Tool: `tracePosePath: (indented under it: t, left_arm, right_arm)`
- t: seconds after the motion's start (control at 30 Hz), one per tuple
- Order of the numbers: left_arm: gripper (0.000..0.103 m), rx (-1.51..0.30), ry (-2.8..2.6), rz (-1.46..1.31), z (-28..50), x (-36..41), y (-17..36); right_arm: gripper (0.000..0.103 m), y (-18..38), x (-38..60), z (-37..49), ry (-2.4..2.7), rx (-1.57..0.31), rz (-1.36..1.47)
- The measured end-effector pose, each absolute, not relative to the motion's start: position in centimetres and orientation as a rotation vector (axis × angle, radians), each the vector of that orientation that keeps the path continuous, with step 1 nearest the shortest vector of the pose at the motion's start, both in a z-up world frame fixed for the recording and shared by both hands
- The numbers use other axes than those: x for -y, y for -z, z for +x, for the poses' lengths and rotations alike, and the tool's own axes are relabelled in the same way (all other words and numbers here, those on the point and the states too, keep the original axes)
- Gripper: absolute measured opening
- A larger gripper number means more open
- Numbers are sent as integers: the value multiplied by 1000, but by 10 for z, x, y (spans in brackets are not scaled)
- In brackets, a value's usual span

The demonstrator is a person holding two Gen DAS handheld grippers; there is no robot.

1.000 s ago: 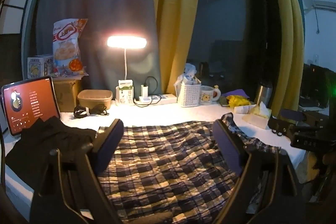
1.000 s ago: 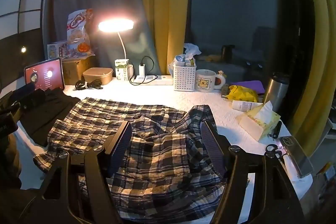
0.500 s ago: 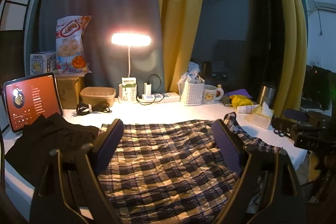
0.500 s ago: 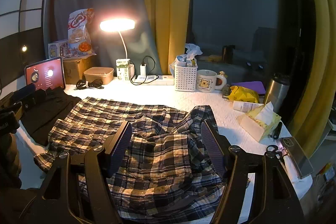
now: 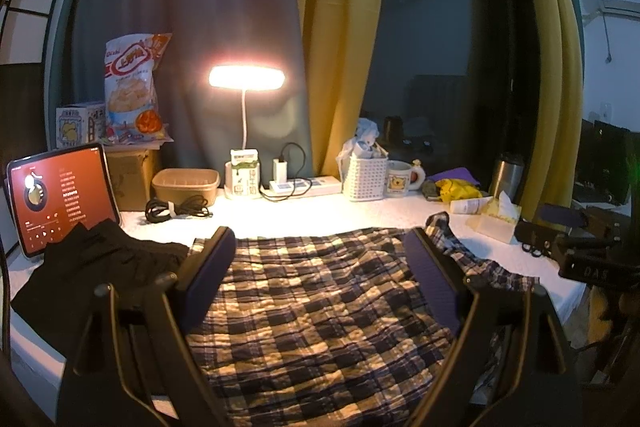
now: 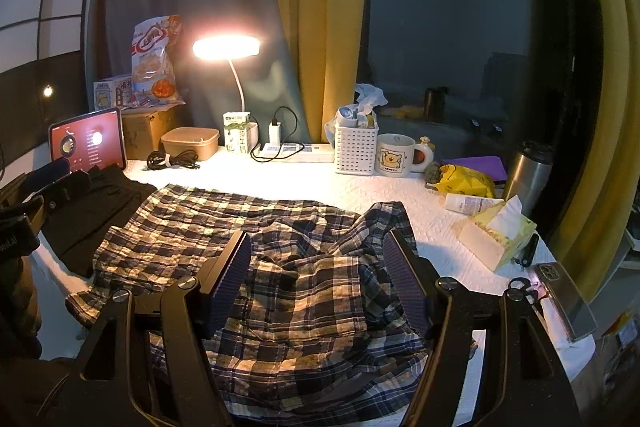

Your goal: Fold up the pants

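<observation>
A: Two grippers, both held above the plaid pants (image 6: 224, 227). How do they stand?

B: Left gripper (image 5: 320, 267) has its jaws spread wide with nothing between them; right gripper (image 6: 316, 263) likewise, gaping and holding nothing.

A: And the pants?

B: One pair, spread rumpled on the white table (image 6: 304, 183), in front of the single lit lamp (image 6: 226, 47). One black garment (image 5: 92, 267) lies just left of the pants, one tablet (image 5: 60, 203) behind that. Right of the lamp: one white basket (image 6: 355, 151), one mug (image 6: 396, 155).
</observation>
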State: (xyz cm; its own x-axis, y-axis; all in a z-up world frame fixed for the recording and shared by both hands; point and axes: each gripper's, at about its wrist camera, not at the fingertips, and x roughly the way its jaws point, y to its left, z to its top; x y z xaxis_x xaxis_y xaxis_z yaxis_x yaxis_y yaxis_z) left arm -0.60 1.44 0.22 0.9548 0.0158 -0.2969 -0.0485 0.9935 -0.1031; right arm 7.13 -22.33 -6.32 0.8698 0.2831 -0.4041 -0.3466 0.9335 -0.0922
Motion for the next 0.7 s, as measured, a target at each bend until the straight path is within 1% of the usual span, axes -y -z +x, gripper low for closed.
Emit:
tracePosePath:
  t: [0.7]
  left_arm:
    - [87,-302,-29,-92,-8,-15,-3]
  right_arm:
    - [72,60,219,69,-335,-391,-166]
